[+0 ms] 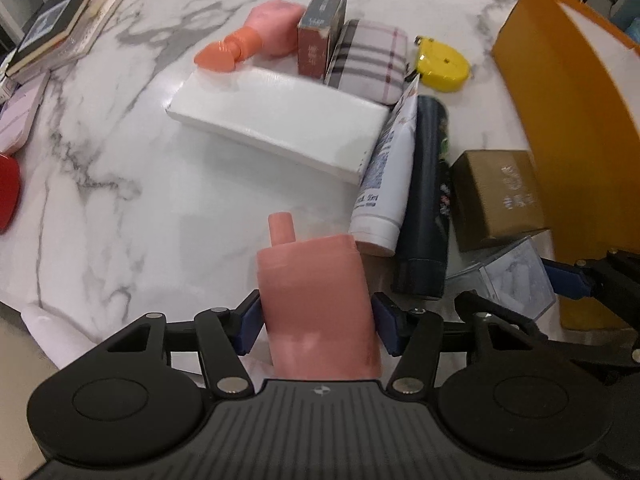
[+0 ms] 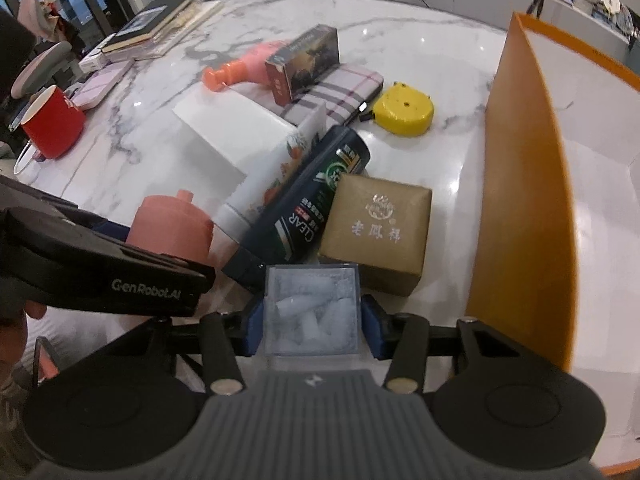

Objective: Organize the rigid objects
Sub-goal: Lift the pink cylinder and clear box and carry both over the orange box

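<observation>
My left gripper (image 1: 316,326) is shut on a pink bottle (image 1: 316,304) with a narrow neck, at the near edge of the marble table; the bottle also shows in the right wrist view (image 2: 170,226). My right gripper (image 2: 312,326) is shut on a clear plastic box (image 2: 312,312) with white pieces inside, seen from the left wrist too (image 1: 508,276). Beside them lie a white tube (image 1: 386,176), a dark CLEAR bottle (image 2: 308,200) and a gold box (image 2: 376,228). An open orange box (image 2: 528,200) stands at the right.
Farther back lie a white flat box (image 1: 276,120), a plaid case (image 1: 368,60), a brown carton (image 1: 320,28), a pink-orange bottle (image 1: 248,40) and a yellow tape measure (image 2: 404,110). Books (image 1: 52,28) and a red mug (image 2: 52,122) are at the left.
</observation>
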Demonstrator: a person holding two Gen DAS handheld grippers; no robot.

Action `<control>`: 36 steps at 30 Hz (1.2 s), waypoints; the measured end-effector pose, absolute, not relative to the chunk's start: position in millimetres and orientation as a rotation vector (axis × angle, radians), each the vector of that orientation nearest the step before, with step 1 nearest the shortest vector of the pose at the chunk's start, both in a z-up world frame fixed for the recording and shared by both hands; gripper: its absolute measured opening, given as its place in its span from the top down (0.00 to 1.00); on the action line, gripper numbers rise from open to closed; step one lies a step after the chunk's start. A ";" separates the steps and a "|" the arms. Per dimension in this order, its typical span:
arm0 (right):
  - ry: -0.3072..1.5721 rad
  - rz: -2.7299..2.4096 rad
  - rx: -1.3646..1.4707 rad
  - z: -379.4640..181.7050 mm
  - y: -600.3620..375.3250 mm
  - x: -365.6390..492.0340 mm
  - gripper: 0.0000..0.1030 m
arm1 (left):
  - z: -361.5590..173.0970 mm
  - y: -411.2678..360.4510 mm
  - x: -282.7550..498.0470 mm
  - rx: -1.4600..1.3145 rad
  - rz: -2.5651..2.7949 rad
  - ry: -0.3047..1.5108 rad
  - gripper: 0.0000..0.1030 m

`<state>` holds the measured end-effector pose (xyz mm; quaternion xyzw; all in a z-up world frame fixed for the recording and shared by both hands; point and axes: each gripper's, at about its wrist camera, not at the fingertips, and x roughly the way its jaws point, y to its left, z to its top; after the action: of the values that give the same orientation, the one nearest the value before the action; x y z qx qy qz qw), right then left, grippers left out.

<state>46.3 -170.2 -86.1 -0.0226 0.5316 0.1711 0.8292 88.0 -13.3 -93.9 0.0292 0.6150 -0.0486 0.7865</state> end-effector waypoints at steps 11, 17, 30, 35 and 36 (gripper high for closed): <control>0.978 0.379 -0.065 -33.8 -186.7 34.0 0.53 | -30.7 -24.2 74.0 0.033 -0.203 1.142 0.36; 0.883 0.349 -0.050 1.3 -209.2 31.4 0.53 | 3.6 -43.3 73.3 0.019 -0.282 1.035 0.36; 0.837 0.185 0.003 21.5 -282.0 47.8 0.53 | 37.4 -127.3 95.5 0.176 -0.519 0.891 0.36; 0.850 0.125 0.033 10.6 -307.7 62.0 0.53 | 31.6 -163.4 107.5 0.232 -0.583 0.863 0.36; 0.856 0.113 0.040 7.5 -313.3 64.9 0.53 | 29.4 -170.3 110.4 0.242 -0.598 0.859 0.36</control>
<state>64.9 -313.3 7.5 0.0194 0.4146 0.0545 0.9082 110.4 -170.3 29.4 0.1150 0.4090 -0.2848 0.8593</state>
